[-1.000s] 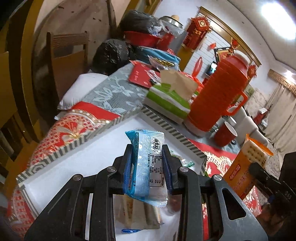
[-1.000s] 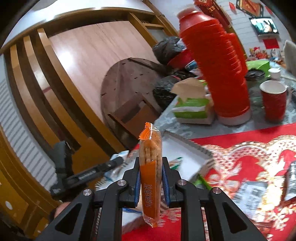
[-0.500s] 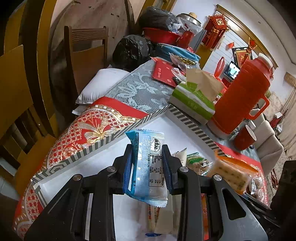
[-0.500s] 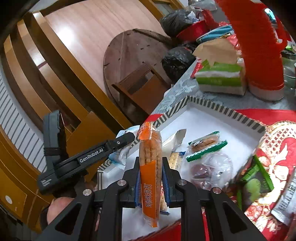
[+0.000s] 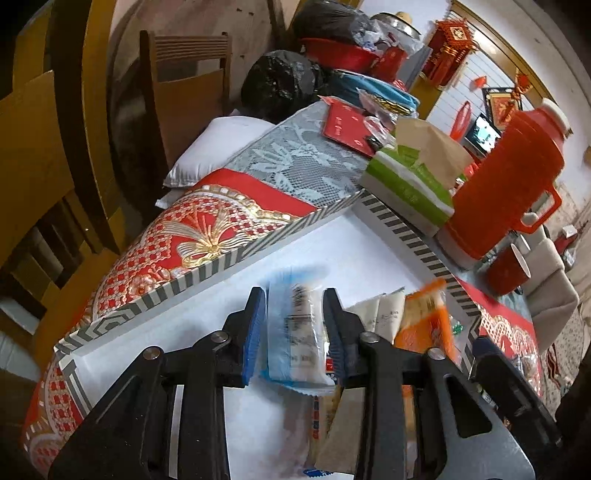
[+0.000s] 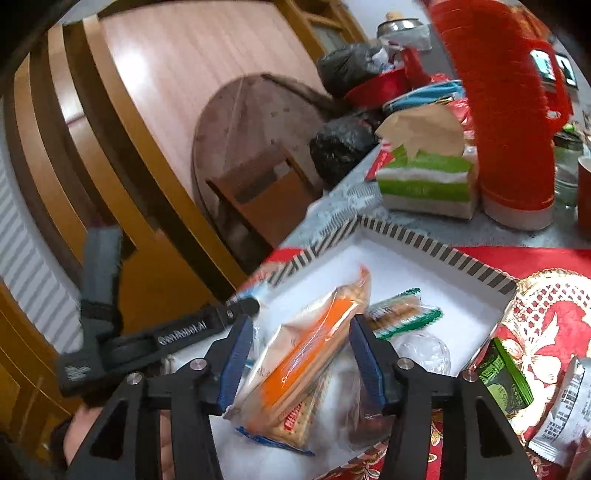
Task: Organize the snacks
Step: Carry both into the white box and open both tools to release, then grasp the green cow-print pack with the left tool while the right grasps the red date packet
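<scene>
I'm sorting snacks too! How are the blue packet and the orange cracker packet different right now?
The blue packet stands upright between the left gripper jaws; the orange cracker packet lies tilted on other snacks between the right gripper jaws. The blue one is blurred, the orange one sharp with crackers showing. Both grippers are open, and both packets are over the white striped-rim box.

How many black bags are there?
2. One black bag sits at the table's far end by the chair; the other is behind it, above the red basin. More may be hidden.
</scene>
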{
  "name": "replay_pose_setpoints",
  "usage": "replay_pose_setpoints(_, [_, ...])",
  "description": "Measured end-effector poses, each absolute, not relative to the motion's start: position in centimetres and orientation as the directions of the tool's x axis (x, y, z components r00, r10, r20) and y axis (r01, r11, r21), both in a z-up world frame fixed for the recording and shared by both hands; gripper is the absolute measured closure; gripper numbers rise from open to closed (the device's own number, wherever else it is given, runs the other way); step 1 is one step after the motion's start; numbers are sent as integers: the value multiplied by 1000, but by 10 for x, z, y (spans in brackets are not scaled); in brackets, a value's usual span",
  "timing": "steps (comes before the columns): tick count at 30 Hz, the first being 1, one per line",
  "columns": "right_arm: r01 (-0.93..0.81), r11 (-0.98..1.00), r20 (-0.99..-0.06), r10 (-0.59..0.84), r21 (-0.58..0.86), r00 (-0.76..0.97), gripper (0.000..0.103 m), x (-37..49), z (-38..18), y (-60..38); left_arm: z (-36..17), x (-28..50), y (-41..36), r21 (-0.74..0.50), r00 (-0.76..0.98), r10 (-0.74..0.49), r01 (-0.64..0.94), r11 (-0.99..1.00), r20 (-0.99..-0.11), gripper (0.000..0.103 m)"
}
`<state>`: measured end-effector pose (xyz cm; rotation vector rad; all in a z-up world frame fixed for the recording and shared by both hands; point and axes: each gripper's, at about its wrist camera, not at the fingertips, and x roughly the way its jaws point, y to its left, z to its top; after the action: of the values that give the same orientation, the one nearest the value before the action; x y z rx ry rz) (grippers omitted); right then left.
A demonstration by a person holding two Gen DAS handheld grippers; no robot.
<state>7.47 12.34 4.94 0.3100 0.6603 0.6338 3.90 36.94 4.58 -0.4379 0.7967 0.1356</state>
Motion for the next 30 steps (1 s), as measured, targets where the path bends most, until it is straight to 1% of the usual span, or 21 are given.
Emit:
replay_pose_setpoints(1, [-439,770,-468,633,463,617,49,75,50,121,46,39,370,-329,698,-43,-282,901,-715,60])
replay_pose_setpoints(2, [-426,770,-460,631,475,625,49,76,51,114,47,38,370,-331,700,-41,-283,900,-712,52])
replay_pose_setpoints(3, [-413,769,-457,628,488,630,48,77,52,109,47,38,369,-332,704,-40,-283,900,-709,48])
replay_pose_setpoints(5, [-387,761,-452,630,521,631,47,80,52,99,48,37,369,-334,707,-39,-284,899,-706,45])
replay_pose_setpoints(8, [-356,766,-450,616,536,647,46,80,56,86,48,37,369,-346,710,-49,-281,895,-703,43])
replay_pose_setpoints(12, [-322,787,-454,580,525,677,45,71,66,64,51,35,368,-361,722,-58,-273,891,-690,43])
replay_pose_setpoints(16, [-296,801,-438,548,521,713,44,54,74,24,61,29,359,-370,763,-68,-232,899,-643,42])
replay_pose_setpoints(18, [-275,823,-440,512,496,738,43,45,78,1,67,25,348,-359,786,-68,-202,911,-615,40])
replay_pose_setpoints(21, [-228,871,-449,429,435,783,40,31,81,-45,78,19,319,-349,804,-127,-105,931,-581,37])
replay_pose_setpoints(23, [-170,917,-446,330,362,832,39,22,84,-81,85,16,290,-333,800,-196,-5,943,-568,36])
replay_pose_setpoints(25, [-104,936,-438,253,336,863,38,16,82,-110,91,14,255,-295,776,-268,111,949,-571,36])
replay_pose_setpoints(27, [-40,925,-418,209,378,884,37,10,76,-147,94,12,224,-253,751,-313,198,947,-582,36])
replay_pose_setpoints(30, [46,855,-400,193,516,896,35,5,59,-195,86,11,177,-233,694,-394,320,918,-603,36])
